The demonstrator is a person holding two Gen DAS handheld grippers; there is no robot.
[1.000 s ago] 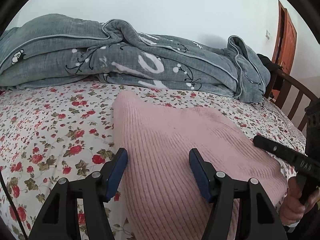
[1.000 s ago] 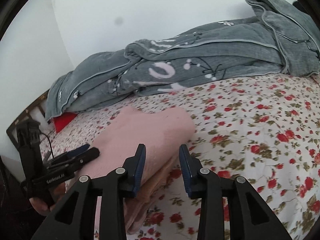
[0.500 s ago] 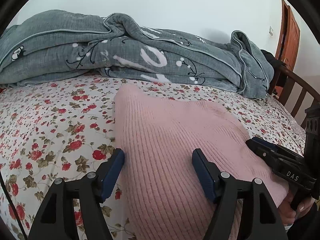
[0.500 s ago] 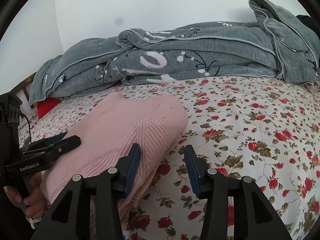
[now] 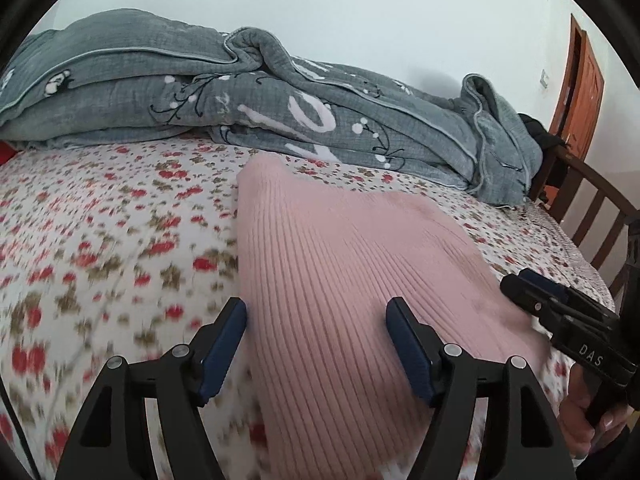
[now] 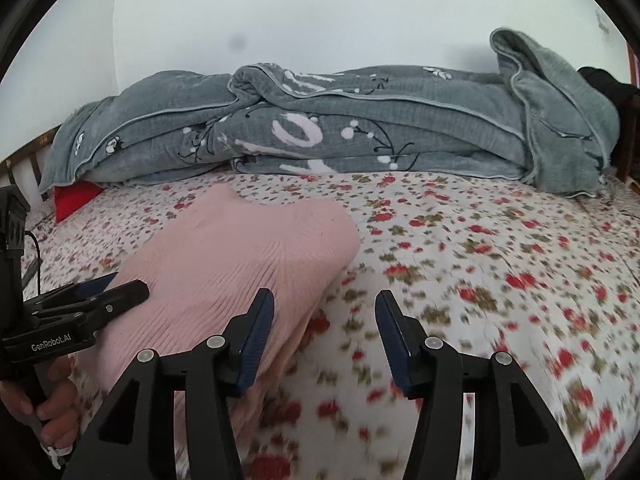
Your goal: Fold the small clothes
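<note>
A folded pink ribbed knit garment (image 5: 340,260) lies on the floral bedsheet (image 5: 100,220). My left gripper (image 5: 316,312) hovers open over its near left part, the left finger by the garment's left edge, the right finger above the knit. Nothing is pinched. In the right wrist view the same garment (image 6: 248,256) lies at the left. My right gripper (image 6: 324,304) is at its right edge with the jaws opening. Its left finger stands in front of the folded edge, and between the pads is mostly sheet. Each gripper also shows in the other's view: left gripper (image 6: 128,284), right gripper (image 5: 516,284).
A bunched grey quilt (image 5: 280,108) runs along the far side of the bed by the white wall. A wooden bed rail (image 5: 592,216) and a brown door (image 5: 580,92) are at the right. A red cushion (image 6: 76,198) peeks out at far left. A hand (image 6: 52,400) grips each handle.
The right gripper's jaws have spread wider and its view has rolled level. The left jaws have opened a little. Both grippers have shifted slightly over the bed.
</note>
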